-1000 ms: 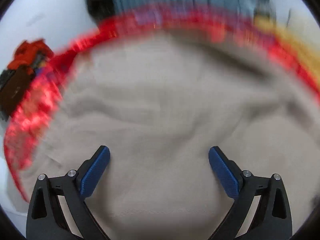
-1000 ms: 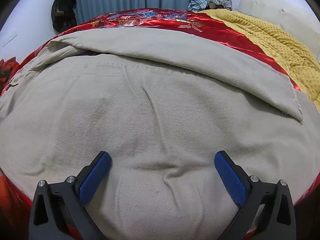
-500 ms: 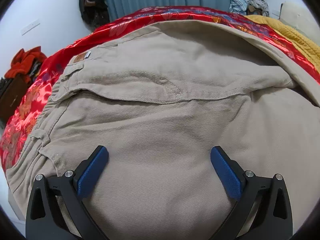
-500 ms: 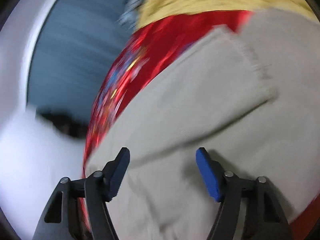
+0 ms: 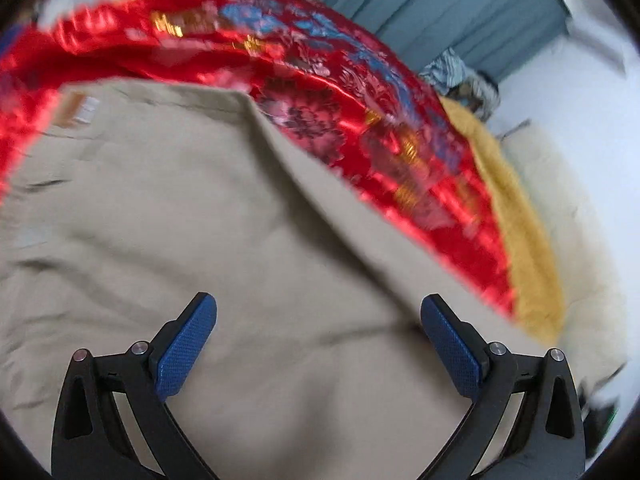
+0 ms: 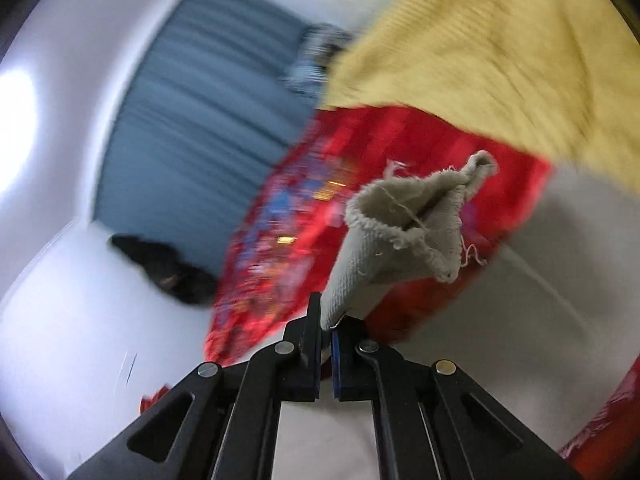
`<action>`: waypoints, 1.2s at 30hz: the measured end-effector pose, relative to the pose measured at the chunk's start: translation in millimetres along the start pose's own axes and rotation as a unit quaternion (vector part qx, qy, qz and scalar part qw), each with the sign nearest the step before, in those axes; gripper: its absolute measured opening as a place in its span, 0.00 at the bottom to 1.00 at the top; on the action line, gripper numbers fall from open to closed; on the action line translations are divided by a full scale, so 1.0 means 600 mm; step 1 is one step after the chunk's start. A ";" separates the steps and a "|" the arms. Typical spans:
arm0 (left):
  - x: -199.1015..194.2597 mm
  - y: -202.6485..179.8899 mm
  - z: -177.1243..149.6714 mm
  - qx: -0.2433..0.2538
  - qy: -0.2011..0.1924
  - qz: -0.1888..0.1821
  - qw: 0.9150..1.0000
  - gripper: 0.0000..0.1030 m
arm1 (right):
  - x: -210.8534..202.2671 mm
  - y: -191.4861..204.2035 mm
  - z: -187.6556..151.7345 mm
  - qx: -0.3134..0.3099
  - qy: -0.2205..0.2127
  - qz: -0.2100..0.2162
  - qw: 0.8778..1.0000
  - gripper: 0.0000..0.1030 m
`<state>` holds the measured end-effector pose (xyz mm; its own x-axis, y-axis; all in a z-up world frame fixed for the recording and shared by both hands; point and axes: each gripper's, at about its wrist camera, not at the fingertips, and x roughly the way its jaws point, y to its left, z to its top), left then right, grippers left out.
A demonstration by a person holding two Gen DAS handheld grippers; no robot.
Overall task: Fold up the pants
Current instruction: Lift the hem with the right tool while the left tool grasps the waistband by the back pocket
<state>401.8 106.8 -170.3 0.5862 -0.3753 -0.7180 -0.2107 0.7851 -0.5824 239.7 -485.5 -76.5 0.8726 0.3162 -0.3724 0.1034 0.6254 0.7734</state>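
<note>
One thin pinch: our right gripper [image 6: 326,334] clamps the frayed hem [image 6: 404,232] of the pants [image 5: 224,240], toward 1 o'clock; it may slip. Left gripper [image 5: 318,332] gapes empty, though blur hides detail.

- I see a bed with a shiny red cover [image 5: 392,152].
- The tan pants [image 5: 200,216] lie flat on it.
- A yellow blanket [image 5: 520,216] lies beside them.

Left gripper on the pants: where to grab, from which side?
Take the pants by the long folded edge beside the red bedspread, coming in from that side. It is a raised ridge the open left gripper could straddle. The right gripper is shut on the frayed hem.
</note>
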 end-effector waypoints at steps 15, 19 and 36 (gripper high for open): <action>0.096 0.061 0.101 -0.171 0.070 -0.016 0.983 0.03 | -0.149 0.076 -0.027 -0.132 0.068 0.101 0.984 0.04; 0.016 0.013 0.112 -0.149 0.013 -0.067 0.986 0.02 | -0.120 0.021 0.007 -0.120 0.088 0.017 0.989 0.04; -0.146 0.115 -0.245 -0.098 0.031 0.011 0.995 0.03 | 0.003 -0.244 -0.022 -0.080 0.202 -0.169 0.961 0.04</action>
<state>221.0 121.8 -203.4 0.5319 -0.3938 -0.7497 -0.3748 0.6844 -0.6254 219.5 -567.1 -197.4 0.5427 0.3069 -0.7818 0.2444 0.8328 0.4966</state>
